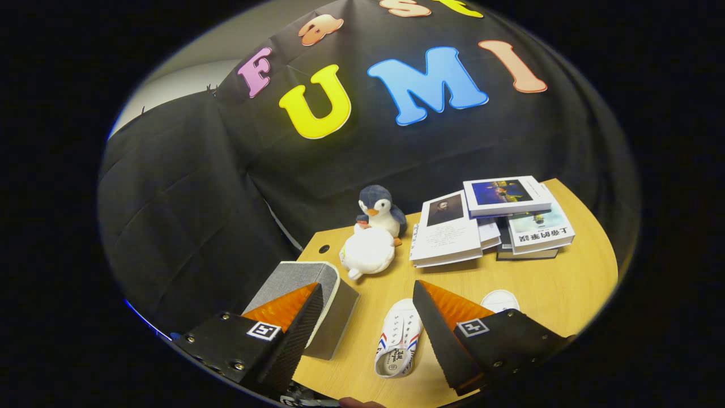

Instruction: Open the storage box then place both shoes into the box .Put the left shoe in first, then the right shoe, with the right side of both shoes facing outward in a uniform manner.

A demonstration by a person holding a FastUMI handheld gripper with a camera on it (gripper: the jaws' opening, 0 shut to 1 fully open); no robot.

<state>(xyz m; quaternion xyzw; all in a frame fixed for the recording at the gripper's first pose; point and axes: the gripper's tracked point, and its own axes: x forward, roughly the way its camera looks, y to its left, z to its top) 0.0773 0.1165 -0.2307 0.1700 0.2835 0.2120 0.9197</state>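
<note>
Gripper view: the gripper (368, 326) is held with its fingers spread wide above a wooden table (566, 283), nothing being clasped.

A white sneaker (398, 338) with striped sides is seen lying on the table between the fingers, toe pointing away. A second white shoe (499, 299) is partly hidden behind the right finger. The grey storage box (317, 289) is found at the table's left edge, behind the left finger, its lid closed. Beyond the fingers a plush penguin (380, 212) stands behind a white plush toy (367, 252), beside a stack of books (493, 221).
</note>
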